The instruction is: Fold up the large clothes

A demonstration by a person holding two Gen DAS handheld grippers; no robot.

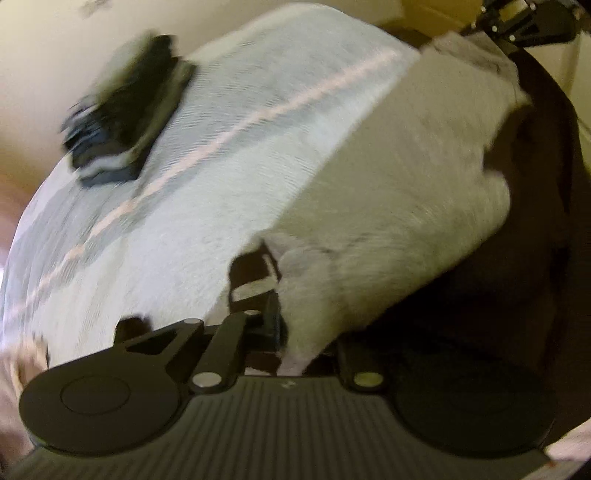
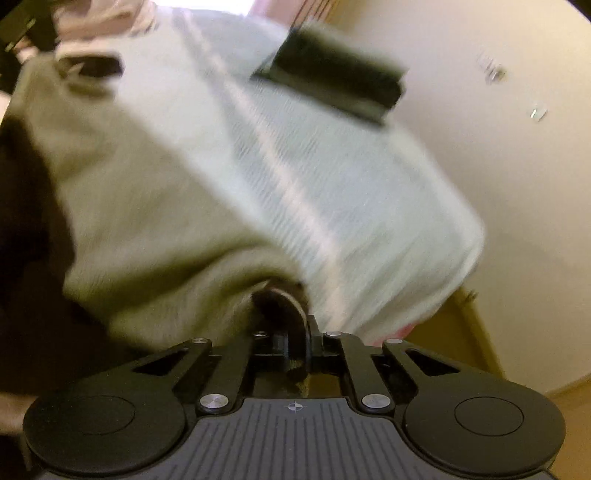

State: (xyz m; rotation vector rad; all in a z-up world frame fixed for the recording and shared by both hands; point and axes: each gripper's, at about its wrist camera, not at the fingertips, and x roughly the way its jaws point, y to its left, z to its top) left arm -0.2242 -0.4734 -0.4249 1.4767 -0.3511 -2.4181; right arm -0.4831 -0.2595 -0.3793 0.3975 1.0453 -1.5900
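A pale grey-beige fleece garment (image 1: 388, 184) hangs stretched between both grippers above the bed. In the left wrist view, my left gripper (image 1: 264, 295) is shut on one edge of it, and the cloth drapes over the right side of the fingers. My right gripper (image 1: 524, 22) shows at the top right, at the garment's far end. In the right wrist view, the right gripper (image 2: 297, 332) is shut on a bunched fold of the garment (image 2: 147, 184), which spreads up and to the left. Both views are motion-blurred.
Below lies a bed with a white striped sheet (image 1: 184, 166) (image 2: 351, 184). A stack of dark folded clothes (image 1: 125, 110) (image 2: 332, 81) sits on it near its edge. Cream floor (image 2: 498, 203) and a wooden bed frame (image 2: 461, 332) lie beyond. A dark shape (image 1: 517, 295) fills the side nearest the person.
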